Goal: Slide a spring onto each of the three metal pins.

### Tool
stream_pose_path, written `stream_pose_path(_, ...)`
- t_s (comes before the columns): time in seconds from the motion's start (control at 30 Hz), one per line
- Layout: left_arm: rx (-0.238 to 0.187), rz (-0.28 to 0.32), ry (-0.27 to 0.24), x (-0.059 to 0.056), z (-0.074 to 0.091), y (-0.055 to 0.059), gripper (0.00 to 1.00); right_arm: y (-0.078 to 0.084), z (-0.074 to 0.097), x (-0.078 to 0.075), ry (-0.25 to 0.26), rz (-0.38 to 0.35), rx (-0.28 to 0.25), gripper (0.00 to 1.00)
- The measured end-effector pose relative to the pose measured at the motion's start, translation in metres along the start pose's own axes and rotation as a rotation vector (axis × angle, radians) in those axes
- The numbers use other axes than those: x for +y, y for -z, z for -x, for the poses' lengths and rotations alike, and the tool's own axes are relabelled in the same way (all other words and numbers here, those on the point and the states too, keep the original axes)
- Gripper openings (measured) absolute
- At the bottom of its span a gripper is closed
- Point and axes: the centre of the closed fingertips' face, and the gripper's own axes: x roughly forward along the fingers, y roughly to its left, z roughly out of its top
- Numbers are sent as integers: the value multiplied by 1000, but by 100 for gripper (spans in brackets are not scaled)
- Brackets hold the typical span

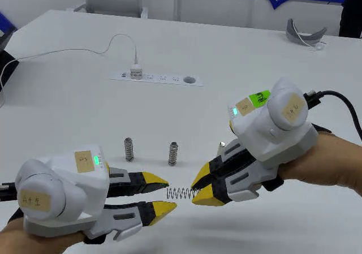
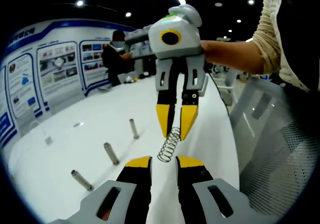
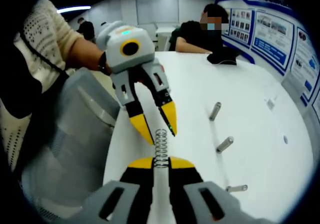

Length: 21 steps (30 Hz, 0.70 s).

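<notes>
The spring (image 1: 180, 193) lies horizontal, one end clamped in the closed jaws of the right gripper (image 1: 194, 193). Its free end reaches between the parted jaws of the left gripper (image 1: 171, 193); contact there cannot be told. Ahead of the left gripper stand the first sprung pin (image 1: 129, 149) and the second sprung pin (image 1: 173, 153). The bare pin (image 2: 134, 128) stands farthest ahead. Judged step: the last spring. The next move calls for setting the spring upright, coaxial with the bare pin, then lowering it. The table edge (image 2: 227, 139) runs just beside both grippers, so open room lies on the pin side.
</notes>
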Motion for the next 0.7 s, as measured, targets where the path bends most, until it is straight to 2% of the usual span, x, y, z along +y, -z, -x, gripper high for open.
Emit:
stream_pose_path(0.37,13,-33,32,-8,-2,2,12,2,-1,7,-29,6,34,12)
stream_pose_path(0.7,10,-15,43,-10,-2,2,12,-8,6,10,-25,14,37,12)
